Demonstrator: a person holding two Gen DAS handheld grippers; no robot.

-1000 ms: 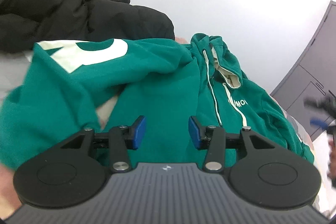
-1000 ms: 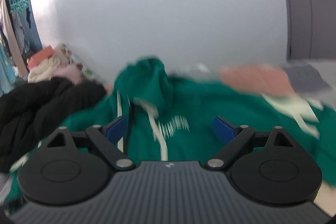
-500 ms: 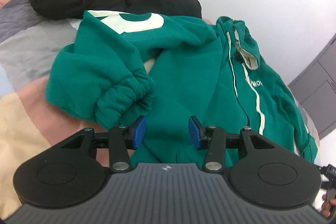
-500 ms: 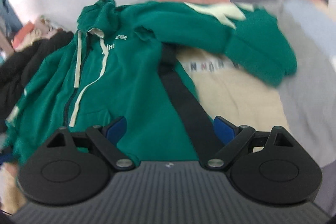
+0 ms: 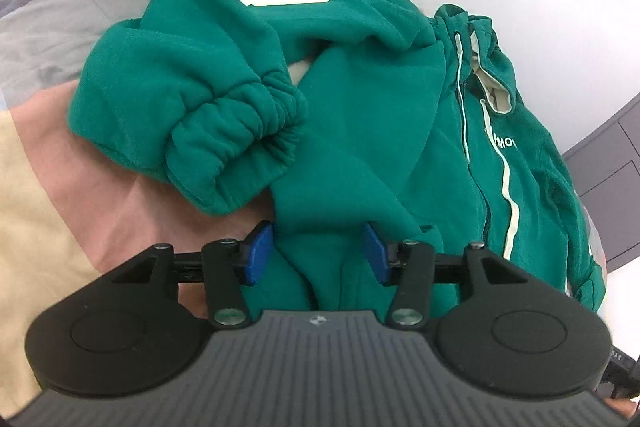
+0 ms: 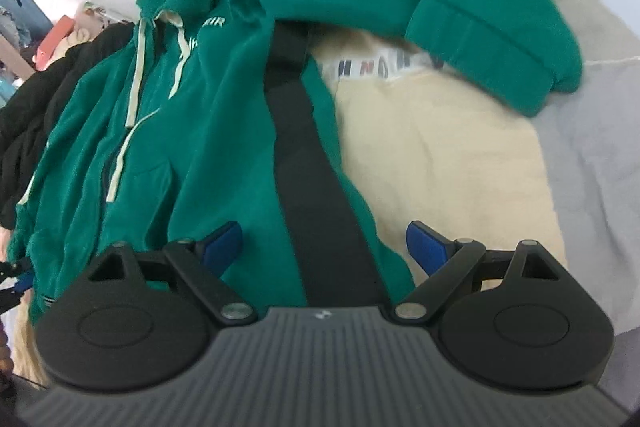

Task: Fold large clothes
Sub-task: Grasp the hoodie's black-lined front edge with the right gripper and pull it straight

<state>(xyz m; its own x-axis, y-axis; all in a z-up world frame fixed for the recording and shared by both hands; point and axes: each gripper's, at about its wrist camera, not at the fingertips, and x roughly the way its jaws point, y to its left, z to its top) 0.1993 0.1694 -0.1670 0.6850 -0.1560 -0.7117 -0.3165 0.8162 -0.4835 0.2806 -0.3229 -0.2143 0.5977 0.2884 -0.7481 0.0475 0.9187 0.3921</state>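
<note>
Green hoodie: spread front-up on bed, centre frame.
Left hand-held gripper: opening, hem fabric between pads, ungripped.
Right hand-held gripper: wide open, above hem, holding nothing.

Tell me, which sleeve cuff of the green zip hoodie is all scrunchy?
The green gathered cuff beside the left gripper is scrunchy; the green smooth cuff seen from the right gripper looks flat.
</note>
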